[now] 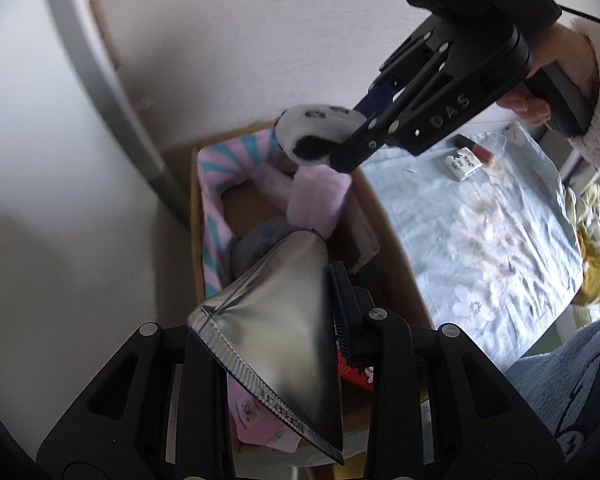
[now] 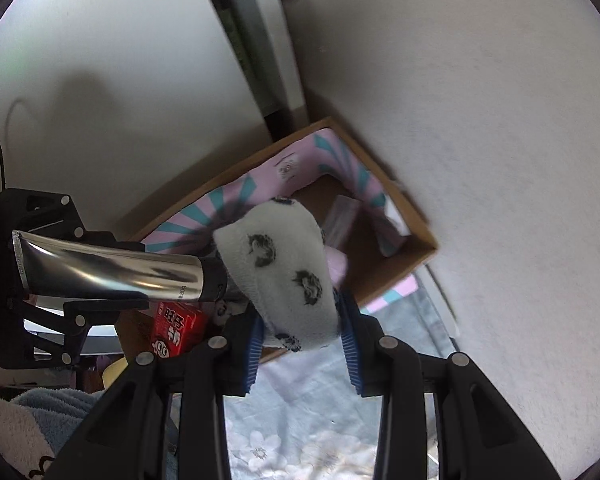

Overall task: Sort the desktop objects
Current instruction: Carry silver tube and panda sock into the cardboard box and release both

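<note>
My left gripper [image 1: 276, 344] is shut on a silver tube [image 1: 276, 320] and holds it over the cardboard box [image 1: 396, 264]. The tube also shows in the right wrist view [image 2: 112, 268], held by the left gripper [image 2: 56, 276]. My right gripper [image 2: 302, 336] is shut on a white sock with dark spots [image 2: 284, 268], above the box's [image 2: 416, 256] near edge. In the left wrist view the right gripper [image 1: 340, 148] holds the sock [image 1: 312, 132] over the box's far end.
The box holds a pink-and-teal striped cloth [image 1: 216, 184], a fluffy pink item [image 1: 316, 200], a grey item [image 1: 256, 244] and a red packet [image 2: 176, 328]. A floral blue cloth [image 1: 488, 232] covers the table, with a small white box [image 1: 462, 164] and a red item [image 1: 482, 152]. Walls stand close behind.
</note>
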{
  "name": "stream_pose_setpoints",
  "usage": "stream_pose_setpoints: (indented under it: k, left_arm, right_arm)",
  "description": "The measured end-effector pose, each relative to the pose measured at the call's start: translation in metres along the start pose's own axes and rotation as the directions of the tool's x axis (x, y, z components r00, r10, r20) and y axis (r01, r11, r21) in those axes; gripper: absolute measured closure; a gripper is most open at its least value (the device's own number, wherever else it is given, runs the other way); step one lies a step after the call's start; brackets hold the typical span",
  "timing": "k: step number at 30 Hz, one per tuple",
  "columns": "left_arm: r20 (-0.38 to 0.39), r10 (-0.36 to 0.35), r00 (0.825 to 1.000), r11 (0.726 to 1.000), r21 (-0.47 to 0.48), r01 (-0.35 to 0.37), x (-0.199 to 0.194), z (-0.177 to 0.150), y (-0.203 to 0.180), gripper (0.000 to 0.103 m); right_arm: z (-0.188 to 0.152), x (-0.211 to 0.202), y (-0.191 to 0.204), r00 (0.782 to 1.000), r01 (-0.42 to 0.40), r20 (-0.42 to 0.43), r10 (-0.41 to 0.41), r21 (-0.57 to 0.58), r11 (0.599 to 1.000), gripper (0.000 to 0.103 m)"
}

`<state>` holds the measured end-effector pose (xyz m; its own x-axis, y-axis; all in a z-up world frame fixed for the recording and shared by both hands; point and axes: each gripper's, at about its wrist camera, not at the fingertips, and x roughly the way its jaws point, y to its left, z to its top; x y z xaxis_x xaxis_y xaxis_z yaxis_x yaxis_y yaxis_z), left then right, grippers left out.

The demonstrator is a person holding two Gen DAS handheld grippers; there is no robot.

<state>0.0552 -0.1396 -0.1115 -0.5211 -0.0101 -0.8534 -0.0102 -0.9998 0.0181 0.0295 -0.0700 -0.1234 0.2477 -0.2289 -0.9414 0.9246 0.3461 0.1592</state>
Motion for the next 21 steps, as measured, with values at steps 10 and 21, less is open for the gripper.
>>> stream_pose_setpoints:
  k: [10,21]
  left_arm:
    - [-0.028,-0.015,0.999,1.0,-0.013,0.015,0.001,-0.001,-0.005,0.065]
    - [0.026,0.024,0.999,0.997,-0.075,-0.022,-0.021,0.0,0.0,0.0]
  right_arm:
    - [0.018,0.036,0.014,0.997,-0.019,-0.072,0.018,-0.024,1.0,0.069]
    - [-0.001,0.018,-0.016,0.998,-0.018,0.059,0.01,0.13,0.991,0.0]
